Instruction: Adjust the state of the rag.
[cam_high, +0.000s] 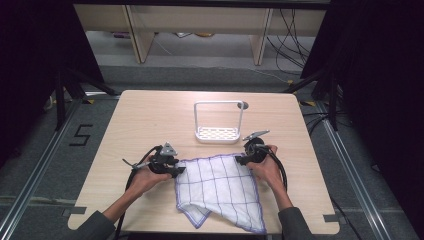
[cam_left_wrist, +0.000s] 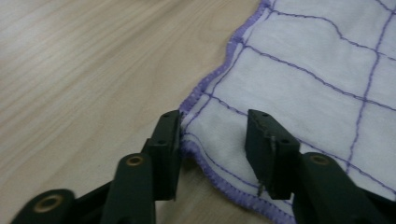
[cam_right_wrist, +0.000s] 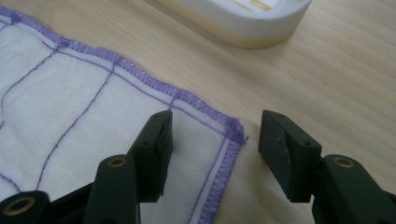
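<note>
A white cloth (cam_high: 220, 187) with purple grid lines and purple stitched edges is spread on a pale wooden table (cam_high: 140, 120), near the person's side. One lower corner is folded over on itself, and the cloth's near edge reaches close to the table's front edge.

The left gripper (cam_high: 172, 170) is held at the cloth's far left corner. In the left gripper view, its jaws stand partly open with the corner of the cloth (cam_left_wrist: 299, 84) lying between them; the pads are not seen to press on it. The right gripper (cam_high: 241, 159) is placed at the far right corner. In the right gripper view, its jaws are also partly open, straddling the corner of the cloth (cam_right_wrist: 93, 107), with nothing clamped.

The work is judged to be at an early stage: both far corners are lined up for a pinch, but neither is gripped, and any lifting or folding is left to be done.

A white rack (cam_high: 218, 122) with a tall wire handle stands just beyond the cloth, close to the right gripper; its base (cam_right_wrist: 243, 18) is seen near the right jaws. Bare table is left open on the left and on the far side.
</note>
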